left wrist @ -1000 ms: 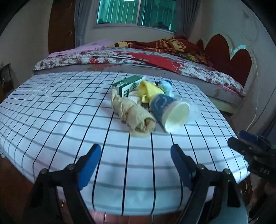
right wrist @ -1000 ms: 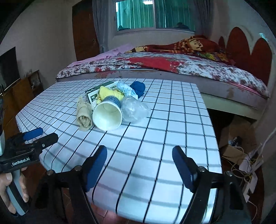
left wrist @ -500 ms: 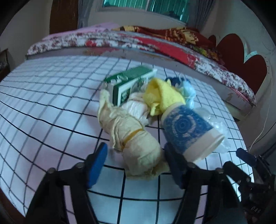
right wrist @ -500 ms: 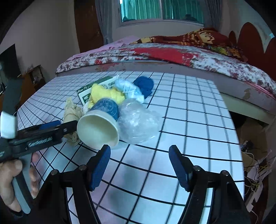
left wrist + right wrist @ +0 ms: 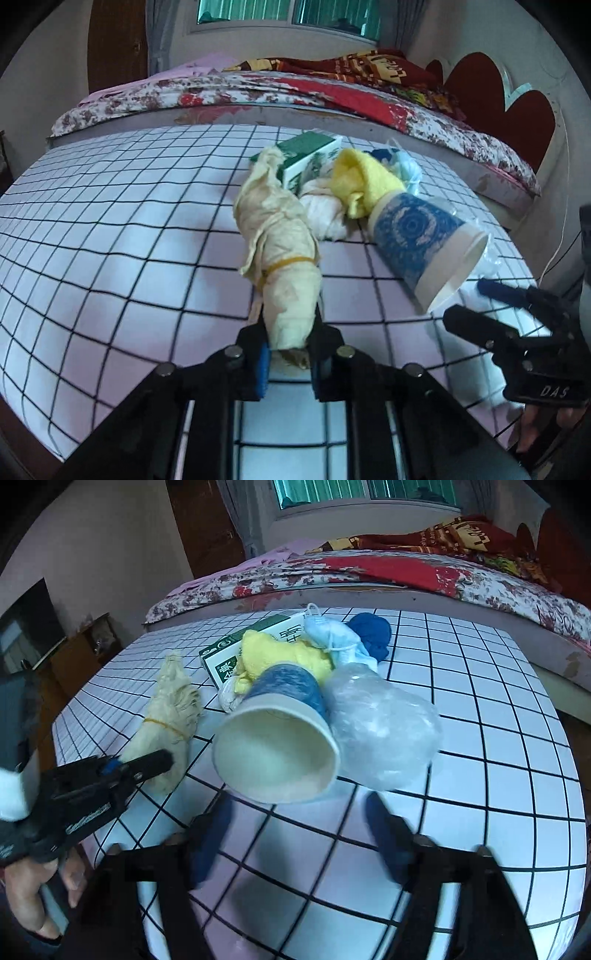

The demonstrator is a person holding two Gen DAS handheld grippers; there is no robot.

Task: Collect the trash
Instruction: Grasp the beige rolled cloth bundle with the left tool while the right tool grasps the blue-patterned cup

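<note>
A pile of trash lies on the checked tablecloth (image 5: 110, 229). My left gripper (image 5: 288, 354) is shut on the near end of a beige cloth roll (image 5: 284, 254) bound with a rubber band; it also shows in the right wrist view (image 5: 162, 727). Beside it lie a blue paper cup (image 5: 421, 236) on its side, a yellow rag (image 5: 362, 181), a green-and-white carton (image 5: 306, 158) and a white wad (image 5: 321, 210). My right gripper (image 5: 299, 834) is open, just in front of the cup's mouth (image 5: 277, 753). A clear plastic bag (image 5: 380, 731) lies right of the cup.
A white mask (image 5: 332, 635) and a blue cloth ball (image 5: 373, 631) lie behind the pile. A bed (image 5: 332, 92) with flowered covers stands beyond the table. A dark cabinet (image 5: 81, 653) stands at the left. The table's right edge (image 5: 576, 775) drops to the floor.
My left gripper moved forward and closed on the beige cloth roll. My right gripper moved closer to the paper cup, still open.
</note>
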